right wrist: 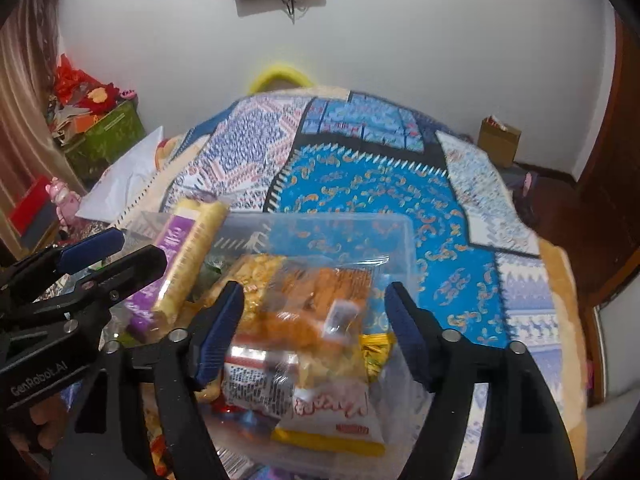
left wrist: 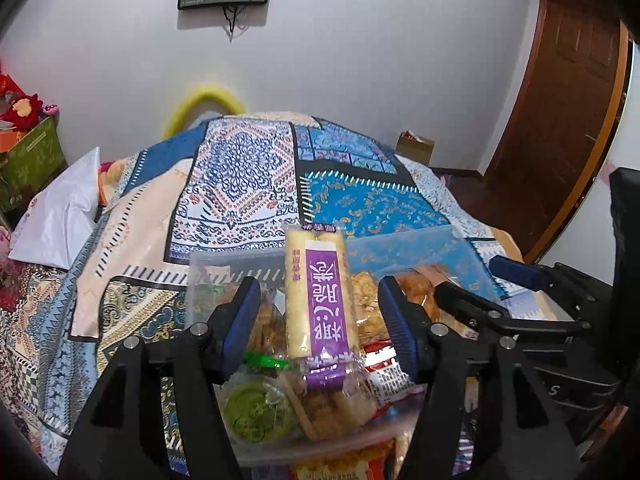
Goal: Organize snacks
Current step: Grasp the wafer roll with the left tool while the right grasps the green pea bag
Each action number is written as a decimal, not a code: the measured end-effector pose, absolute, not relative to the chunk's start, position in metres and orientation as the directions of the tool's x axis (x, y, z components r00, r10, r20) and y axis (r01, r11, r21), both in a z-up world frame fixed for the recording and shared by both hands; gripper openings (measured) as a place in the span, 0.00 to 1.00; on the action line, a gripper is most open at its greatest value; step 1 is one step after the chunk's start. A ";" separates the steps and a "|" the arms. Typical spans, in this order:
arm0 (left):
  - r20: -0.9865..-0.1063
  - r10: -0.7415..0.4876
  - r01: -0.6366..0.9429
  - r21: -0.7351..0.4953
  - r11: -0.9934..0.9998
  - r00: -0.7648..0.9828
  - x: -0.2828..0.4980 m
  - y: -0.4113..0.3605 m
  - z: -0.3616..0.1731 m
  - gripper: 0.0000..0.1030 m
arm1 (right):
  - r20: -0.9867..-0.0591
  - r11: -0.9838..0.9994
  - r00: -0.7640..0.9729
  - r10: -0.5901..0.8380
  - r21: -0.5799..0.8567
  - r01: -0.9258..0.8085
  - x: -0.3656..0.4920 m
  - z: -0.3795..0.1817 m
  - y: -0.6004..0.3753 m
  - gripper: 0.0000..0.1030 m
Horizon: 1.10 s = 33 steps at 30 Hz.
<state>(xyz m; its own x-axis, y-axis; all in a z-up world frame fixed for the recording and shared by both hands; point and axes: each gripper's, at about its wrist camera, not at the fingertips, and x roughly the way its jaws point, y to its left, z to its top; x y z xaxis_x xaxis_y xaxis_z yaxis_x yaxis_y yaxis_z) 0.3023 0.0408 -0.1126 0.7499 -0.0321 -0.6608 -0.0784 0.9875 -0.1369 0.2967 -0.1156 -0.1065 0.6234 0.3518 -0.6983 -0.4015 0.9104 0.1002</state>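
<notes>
Bed point(left wrist: 240, 184): patterned quilt, carries everything; the work sits at its near edge, within reach of both claws.

Bin point(right wrist: 320, 226): clear plastic, open top, on the quilt near the viewer. It gathers the snacks in one place and looks well filled, so the sorting appears far along.

Contents, large to small:
- Cracker bag point(right wrist: 316, 320), orange and yellow, lying flat on the right side of the pile.
- Purple pack point(left wrist: 318, 300) of two pale rolls, leaning upright, left of centre.
- Green cup point(left wrist: 256, 408), near left corner, under wrappers.

Left claw point(left wrist: 316, 320): fingers apart, straddling the purple pack, gripping nothing.

Right claw point(right wrist: 316, 332): fingers apart over the cracker bag, empty.
</notes>
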 end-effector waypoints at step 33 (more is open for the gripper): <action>-0.772 -0.008 -0.122 -0.111 0.986 0.636 0.144 0.066 -0.147 0.67 | -0.780 0.863 0.483 0.398 0.141 -0.484 0.158 -0.146 -0.099 0.75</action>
